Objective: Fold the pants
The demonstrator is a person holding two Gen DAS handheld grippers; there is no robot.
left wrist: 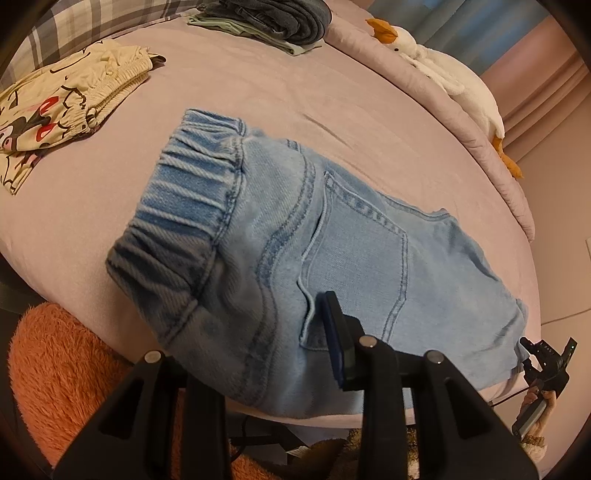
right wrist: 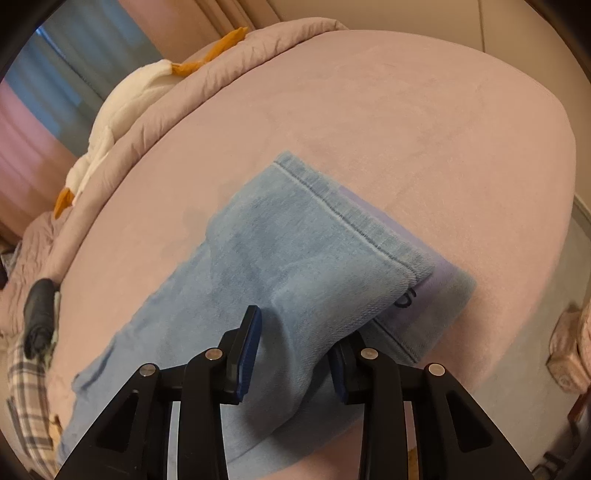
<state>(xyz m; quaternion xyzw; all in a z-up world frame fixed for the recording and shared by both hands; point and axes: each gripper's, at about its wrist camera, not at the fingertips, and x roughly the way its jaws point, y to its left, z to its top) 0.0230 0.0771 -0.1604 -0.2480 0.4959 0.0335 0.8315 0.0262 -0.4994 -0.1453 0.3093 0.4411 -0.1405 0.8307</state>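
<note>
Light blue jeans (left wrist: 354,251) lie folded on the pink bed (left wrist: 258,81), elastic waistband to the left and back pocket up, with the near edge hanging over the bed's front edge. My left gripper (left wrist: 258,343) is at that near edge. Its right blue pad (left wrist: 334,332) rests on the denim and its left fingertip is hidden under the cloth; the jaws stand apart. In the right wrist view the hem end of the jeans (right wrist: 314,243) lies folded. My right gripper (right wrist: 295,343) is open with a hump of denim between its pads.
Folded cream printed pants (left wrist: 70,107) lie at the far left and a dark stack of clothes (left wrist: 273,22) at the back. A white goose plush (left wrist: 443,70) lies along the quilt at the right. An orange fluffy seat (left wrist: 62,369) is below the bed edge.
</note>
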